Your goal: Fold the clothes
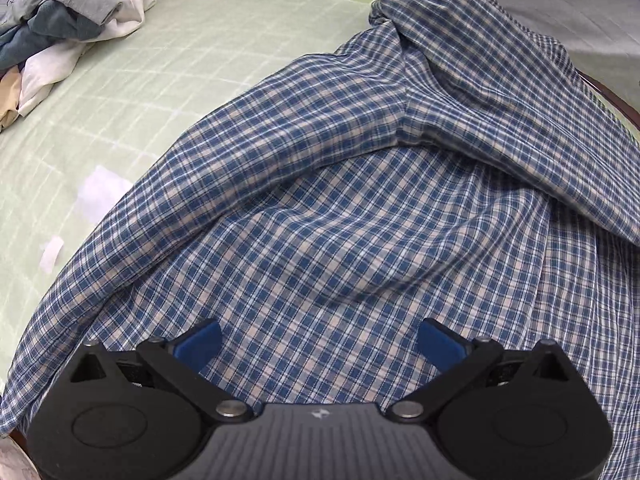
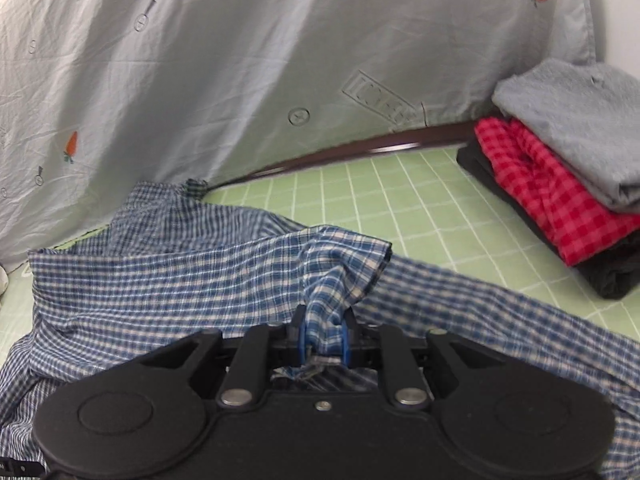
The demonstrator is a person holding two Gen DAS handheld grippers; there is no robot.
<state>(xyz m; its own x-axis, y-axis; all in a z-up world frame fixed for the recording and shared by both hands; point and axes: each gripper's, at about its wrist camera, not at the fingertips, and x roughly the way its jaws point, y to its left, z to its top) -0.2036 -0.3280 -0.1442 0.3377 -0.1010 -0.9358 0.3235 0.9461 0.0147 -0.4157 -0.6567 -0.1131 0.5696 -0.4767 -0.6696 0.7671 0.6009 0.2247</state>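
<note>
Plaid cotton covers the green mat: the blue checked shirt (image 1: 320, 208) lies spread directly beneath the left gripper (image 1: 319, 346), whose jaws gape wide and empty, while the right gripper (image 2: 323, 340) pinches a bunched sleeve end (cuff, probably), the sleeve trailing away leftward across the body.

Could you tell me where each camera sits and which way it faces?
Left wrist: on the left gripper, looking steeply down on the plaid shirt spread over the green mat, loose clothes beyond; jaws open above the cloth.
Right wrist: on the right gripper, looking across the mat at a grey sheet and folded stack; jaws shut on shirt fabric.
Shared: shirt and mat.
</note>
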